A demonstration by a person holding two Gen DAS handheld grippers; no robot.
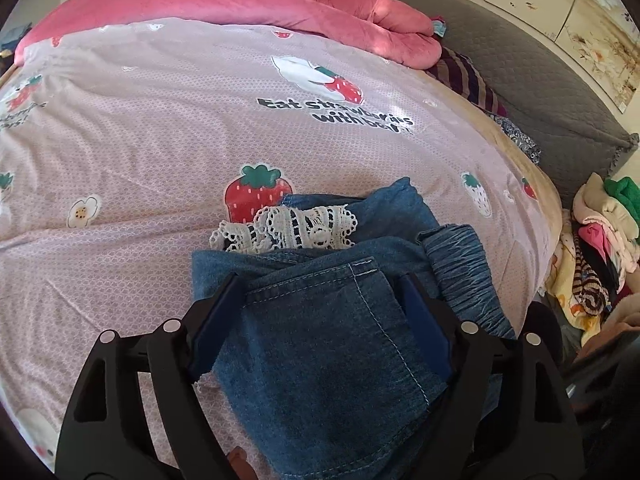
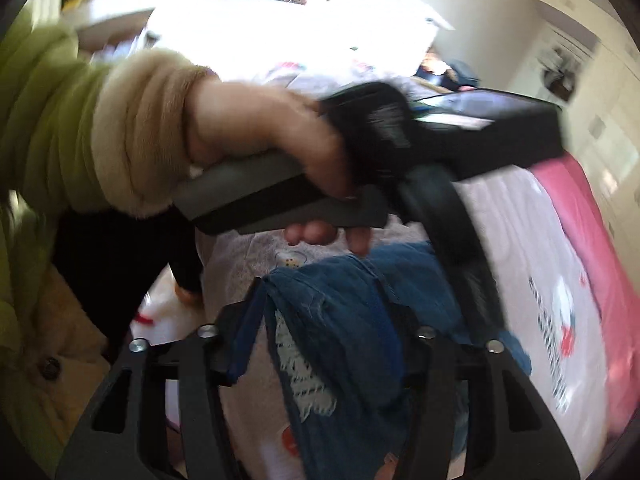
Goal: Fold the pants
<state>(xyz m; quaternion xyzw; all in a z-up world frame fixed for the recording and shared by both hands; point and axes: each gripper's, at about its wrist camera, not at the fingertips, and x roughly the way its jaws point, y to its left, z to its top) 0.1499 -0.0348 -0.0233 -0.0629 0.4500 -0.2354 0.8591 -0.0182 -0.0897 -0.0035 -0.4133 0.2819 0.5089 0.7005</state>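
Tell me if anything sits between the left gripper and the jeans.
Nothing visible does. The left gripper already straddles the folded jeans on the bed sheet, one of its fingers on each side of the denim, with only the jeans' own lace trim lying ahead.

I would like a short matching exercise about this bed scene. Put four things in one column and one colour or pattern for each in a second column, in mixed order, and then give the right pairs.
Things:
1. pants
2. lace trim
3. quilt
4. bed sheet

Colours or patterns:
A. pale pink with a strawberry print
B. white
C. blue denim
D. plain deep pink

Right pairs: 1-C, 2-B, 3-D, 4-A
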